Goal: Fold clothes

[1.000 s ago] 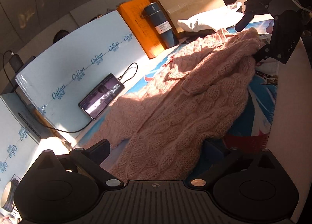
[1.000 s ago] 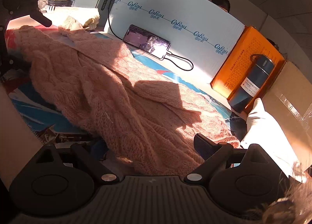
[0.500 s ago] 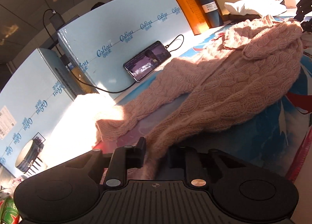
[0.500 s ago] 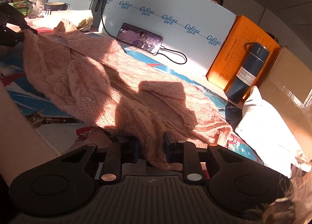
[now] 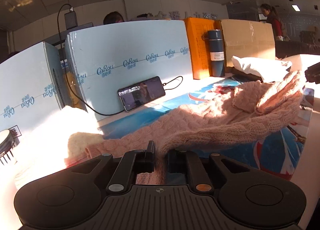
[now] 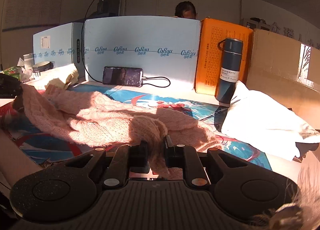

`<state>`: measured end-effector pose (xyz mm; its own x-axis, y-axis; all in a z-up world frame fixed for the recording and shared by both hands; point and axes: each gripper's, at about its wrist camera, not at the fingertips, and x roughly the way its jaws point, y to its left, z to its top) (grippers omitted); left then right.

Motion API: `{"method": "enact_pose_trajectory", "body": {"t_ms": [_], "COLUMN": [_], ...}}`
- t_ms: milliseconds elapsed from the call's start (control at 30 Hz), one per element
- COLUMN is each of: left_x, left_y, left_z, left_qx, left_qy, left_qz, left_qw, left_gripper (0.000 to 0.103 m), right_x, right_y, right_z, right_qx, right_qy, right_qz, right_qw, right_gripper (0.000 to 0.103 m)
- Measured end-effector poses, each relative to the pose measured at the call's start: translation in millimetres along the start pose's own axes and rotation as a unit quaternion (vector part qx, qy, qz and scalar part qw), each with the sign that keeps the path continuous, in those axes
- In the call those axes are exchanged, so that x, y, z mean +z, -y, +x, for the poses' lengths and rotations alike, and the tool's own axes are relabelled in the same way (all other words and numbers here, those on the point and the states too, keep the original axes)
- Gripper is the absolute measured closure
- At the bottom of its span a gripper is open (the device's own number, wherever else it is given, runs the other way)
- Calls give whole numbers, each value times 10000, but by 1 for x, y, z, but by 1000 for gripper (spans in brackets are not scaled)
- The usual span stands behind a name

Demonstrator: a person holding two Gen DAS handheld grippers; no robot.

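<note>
A pink cable-knit sweater (image 5: 230,118) lies stretched across a blue printed mat (image 5: 276,152); it also shows in the right wrist view (image 6: 100,122). My left gripper (image 5: 160,155) is shut on one edge of the sweater, the knit pinched between its fingers. My right gripper (image 6: 156,149) is shut on the opposite edge, with a bunched fold (image 6: 148,128) of knit just beyond the fingertips. The sweater hangs slack between the two grippers, low over the mat (image 6: 50,146).
Pale blue boxes (image 6: 140,48) stand along the back with a phone (image 6: 122,76) on a cable leaning on them. An orange box (image 6: 212,56) and a dark vacuum bottle (image 6: 228,70) stand at the right. A white garment (image 6: 260,118) lies right; a cream cloth (image 6: 60,78) left.
Both grippers went from open around the sweater's edges to shut on them. Both have since dropped lower and levelled out, and the sweater is drawn out between them.
</note>
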<state>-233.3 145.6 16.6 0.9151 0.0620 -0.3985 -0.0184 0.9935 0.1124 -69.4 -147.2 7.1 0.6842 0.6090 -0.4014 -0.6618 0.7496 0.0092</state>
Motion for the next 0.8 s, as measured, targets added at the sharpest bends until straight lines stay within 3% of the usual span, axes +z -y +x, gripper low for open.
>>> {"method": "enact_pose_trajectory", "body": {"t_ms": [100,267,367,400,433,467,533,667,767,800], "left_x": [10,14,13,12,10,8,1,-5,-7,-6], "left_y": [-20,-43,-56,-61,-66,-74,-87,-106,-119,-120], "left_z": [25,64,79,81,82,83,83,84,84,84], "left_qx": [-21,-110,-100,-73,-39,-37,-87,-180,-415,-427], "left_qy": [-86,-384,-527,-526,-517,-506,-462,-388,-220,-177], "left_qz": [-517,-993,-1288,-1416,-1558,-1779,-2213,-2907,-3477,-3521], "left_qw": [9986,9943,9902,9885,9864,9827,9741,9559,9364,9348], "left_gripper": [90,90,69,57,46,43,33,33,28,28], "right_x": [8,16,19,19,19,19,20,28,37,40], "right_y": [27,55,67,70,72,74,74,58,44,39], "right_z": [22,64,82,85,87,87,86,85,86,87], "right_qx": [400,311,158,70,-94,-203,-388,-821,-728,-623], "right_qy": [65,-92,-169,-181,-192,-188,-169,-184,-164,-142], "right_qz": [720,1463,1766,1870,1962,1998,1937,1172,701,585], "right_qw": [9966,9887,9840,9822,9803,9795,9801,9895,9947,9962], "right_gripper": [89,88,80,75,60,51,50,33,30,27]}}
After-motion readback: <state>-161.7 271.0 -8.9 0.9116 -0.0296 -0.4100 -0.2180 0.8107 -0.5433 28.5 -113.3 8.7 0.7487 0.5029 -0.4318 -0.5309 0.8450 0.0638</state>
